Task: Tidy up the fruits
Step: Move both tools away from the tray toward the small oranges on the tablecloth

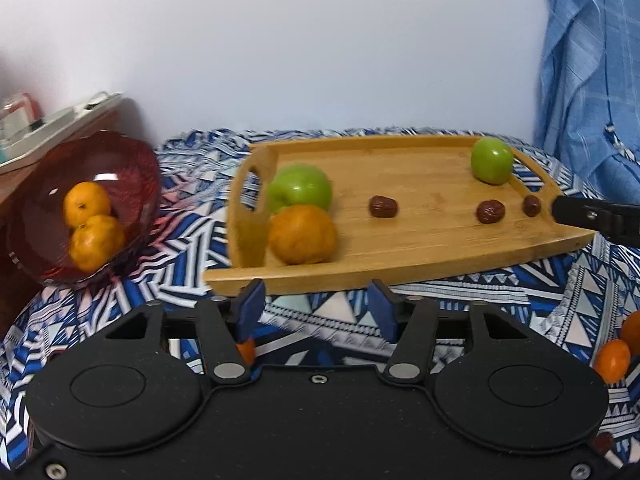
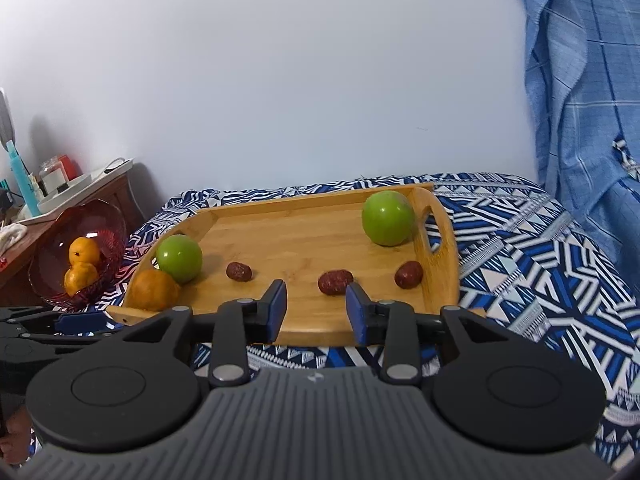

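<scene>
A wooden tray (image 1: 420,248) (image 2: 304,320) lies on the patterned cloth. On it are two green apples (image 1: 300,189) (image 1: 491,160) (image 2: 179,258) (image 2: 387,218), one mandarin (image 1: 302,234) (image 2: 154,290) at its left end and three red dates (image 1: 383,206) (image 1: 490,211) (image 1: 531,205) (image 2: 239,271) (image 2: 335,281) (image 2: 408,274). A red glass bowl (image 1: 120,160) (image 2: 108,216) left of the tray holds two mandarins (image 1: 87,203) (image 1: 96,242) (image 2: 84,251) (image 2: 80,277). My left gripper (image 1: 316,310) is open and empty before the tray's near edge. My right gripper (image 2: 316,306) is open and empty over the tray's near edge, by the middle date.
Two more mandarins (image 1: 612,360) (image 1: 632,332) lie on the cloth at the right of the left wrist view. A wooden side table (image 2: 72,196) with a white tray and bottles stands behind the bowl. A blue checked cloth (image 2: 580,80) hangs at the right. A white wall is behind.
</scene>
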`<action>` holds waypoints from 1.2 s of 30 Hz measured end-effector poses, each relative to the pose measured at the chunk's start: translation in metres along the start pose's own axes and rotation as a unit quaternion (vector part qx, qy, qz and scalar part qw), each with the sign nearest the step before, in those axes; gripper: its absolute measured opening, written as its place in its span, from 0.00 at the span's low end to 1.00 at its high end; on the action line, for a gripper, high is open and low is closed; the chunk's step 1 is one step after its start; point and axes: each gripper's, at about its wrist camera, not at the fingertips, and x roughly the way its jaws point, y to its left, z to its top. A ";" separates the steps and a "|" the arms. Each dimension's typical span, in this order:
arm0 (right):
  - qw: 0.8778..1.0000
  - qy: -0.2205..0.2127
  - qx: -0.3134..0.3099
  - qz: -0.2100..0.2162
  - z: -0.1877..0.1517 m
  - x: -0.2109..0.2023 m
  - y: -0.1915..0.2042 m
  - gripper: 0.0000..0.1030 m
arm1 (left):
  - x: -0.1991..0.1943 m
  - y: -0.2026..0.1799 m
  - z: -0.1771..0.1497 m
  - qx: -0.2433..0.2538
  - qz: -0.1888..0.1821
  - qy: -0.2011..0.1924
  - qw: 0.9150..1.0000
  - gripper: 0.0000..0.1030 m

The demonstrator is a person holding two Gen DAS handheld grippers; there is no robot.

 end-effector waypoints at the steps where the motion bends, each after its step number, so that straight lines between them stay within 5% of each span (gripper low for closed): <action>1: 1.000 0.000 0.001 -0.004 -0.001 -0.002 0.000 0.50 | -0.002 0.001 -0.004 0.000 0.000 -0.007 1.000 0.61; 7: 0.999 -0.015 0.025 -0.033 -0.012 -0.019 -0.005 0.58 | -0.014 0.006 -0.026 0.014 -0.017 -0.027 0.999 0.65; 10: 0.998 -0.004 0.026 -0.056 -0.026 -0.020 -0.009 0.63 | -0.021 0.014 -0.033 0.008 -0.020 -0.039 0.999 0.85; 15: 0.996 0.027 0.034 -0.081 -0.043 -0.014 -0.013 0.68 | -0.026 0.024 -0.040 0.016 -0.019 -0.052 0.998 0.91; 21: 0.995 0.036 0.037 -0.085 -0.061 -0.021 -0.006 0.74 | -0.018 0.043 -0.053 -0.013 -0.025 -0.021 0.999 0.91; 36: 0.992 0.005 0.032 -0.120 -0.098 -0.055 0.014 0.78 | -0.003 0.045 -0.056 -0.028 -0.017 -0.023 0.999 0.88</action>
